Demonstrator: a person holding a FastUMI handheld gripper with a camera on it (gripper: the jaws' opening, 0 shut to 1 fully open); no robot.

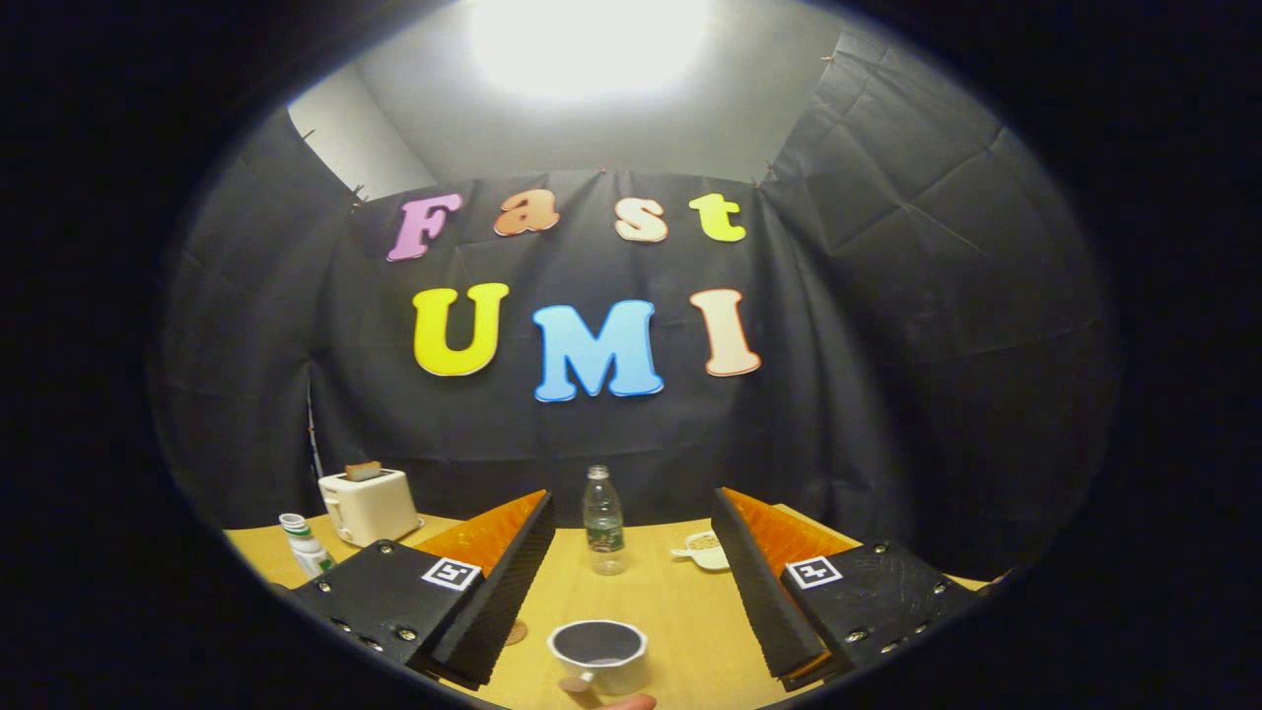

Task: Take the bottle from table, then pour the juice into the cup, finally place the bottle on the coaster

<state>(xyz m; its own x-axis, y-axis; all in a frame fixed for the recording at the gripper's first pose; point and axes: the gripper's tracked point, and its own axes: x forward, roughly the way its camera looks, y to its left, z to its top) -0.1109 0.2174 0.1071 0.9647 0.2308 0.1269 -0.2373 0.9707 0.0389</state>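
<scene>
A clear plastic bottle (602,521) with a green label stands upright on the wooden table (670,611), beyond my fingers and in line with the gap between them. A white cup (598,653) sits close in, between the fingers, nearer than the bottle. A small part of a round coaster (517,632) shows beside the left finger (498,582), mostly hidden by it. My gripper (631,532) is open, nothing between its fingers, held above the table short of the bottle.
A white toaster (370,504) with a slice of bread in it stands at the back left. A small white bottle with a green cap (305,545) is in front of the toaster. A white dish (704,549) of grains lies right of the clear bottle.
</scene>
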